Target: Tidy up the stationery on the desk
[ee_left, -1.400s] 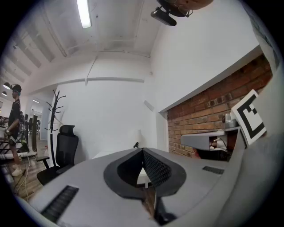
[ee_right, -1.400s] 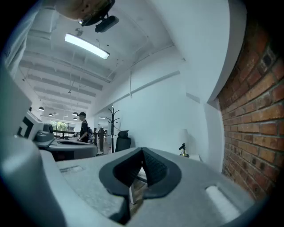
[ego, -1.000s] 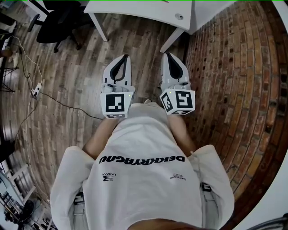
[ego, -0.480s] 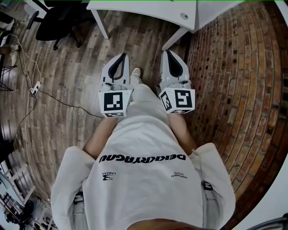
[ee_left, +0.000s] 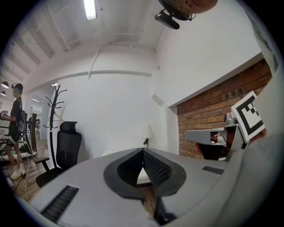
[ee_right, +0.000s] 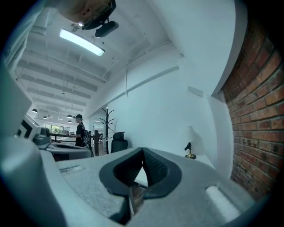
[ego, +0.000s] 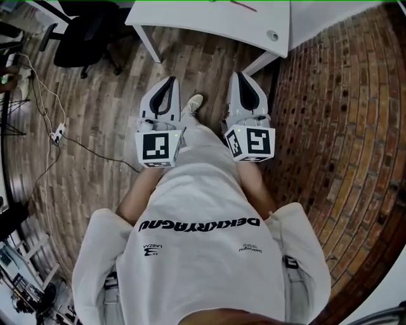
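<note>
Left claw (ego: 170,82): jaws pressed together, nothing between the pads. Right claw (ego: 239,77): the same, pads meeting, empty. I hold both level, side by side with a gap between them. My shoe (ego: 193,103) shows on the wooden floor (ego: 114,114) in that gap.

White worktop (ego: 209,22) lies ahead of both tips, apart from them. On it, beyond the right claw, is a thin red item (ego: 246,6). Pen or pencil, I cannot tell. A round cable hole (ego: 273,36) sits in the worktop corner ahead of the right claw.

From the right claw's view, a small dark object on a brass-coloured base (ee_right: 190,150) stands ahead and right of the tips, by the white wall.

Black office chair (ego: 82,35) is ahead and left of the left claw. A power strip (ego: 57,134) with its cable lies on the floor to that claw's left. Brick wall (ego: 330,127) runs along the right claw's right.
</note>
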`<control>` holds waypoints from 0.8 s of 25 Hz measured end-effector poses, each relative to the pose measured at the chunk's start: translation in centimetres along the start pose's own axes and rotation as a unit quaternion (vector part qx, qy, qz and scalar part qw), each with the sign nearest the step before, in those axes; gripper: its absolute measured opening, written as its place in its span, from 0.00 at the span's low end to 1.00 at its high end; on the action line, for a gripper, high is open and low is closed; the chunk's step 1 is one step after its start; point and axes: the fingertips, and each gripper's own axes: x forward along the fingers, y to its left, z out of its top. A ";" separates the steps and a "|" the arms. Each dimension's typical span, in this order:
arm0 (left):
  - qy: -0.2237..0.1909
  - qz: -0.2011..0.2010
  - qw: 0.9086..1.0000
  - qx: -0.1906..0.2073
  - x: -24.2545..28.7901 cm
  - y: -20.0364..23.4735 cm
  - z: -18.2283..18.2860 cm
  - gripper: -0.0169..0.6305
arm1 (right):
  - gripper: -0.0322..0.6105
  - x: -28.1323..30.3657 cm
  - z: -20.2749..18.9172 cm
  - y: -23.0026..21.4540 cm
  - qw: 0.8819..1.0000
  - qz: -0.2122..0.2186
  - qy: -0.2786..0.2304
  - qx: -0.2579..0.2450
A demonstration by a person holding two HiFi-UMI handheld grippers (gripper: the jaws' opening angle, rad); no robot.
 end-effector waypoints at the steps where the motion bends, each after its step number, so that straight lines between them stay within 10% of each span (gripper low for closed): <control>1: 0.001 0.000 1.000 0.003 1.6 1.0 0.1 0.02 | 0.04 1.7 0.0 -0.4 1.000 -0.002 -0.001 0.002; 20: 0.043 -0.048 0.998 -0.008 32.5 12.7 2.6 0.02 | 0.05 31.3 0.0 -13.0 0.997 -0.068 0.025 0.037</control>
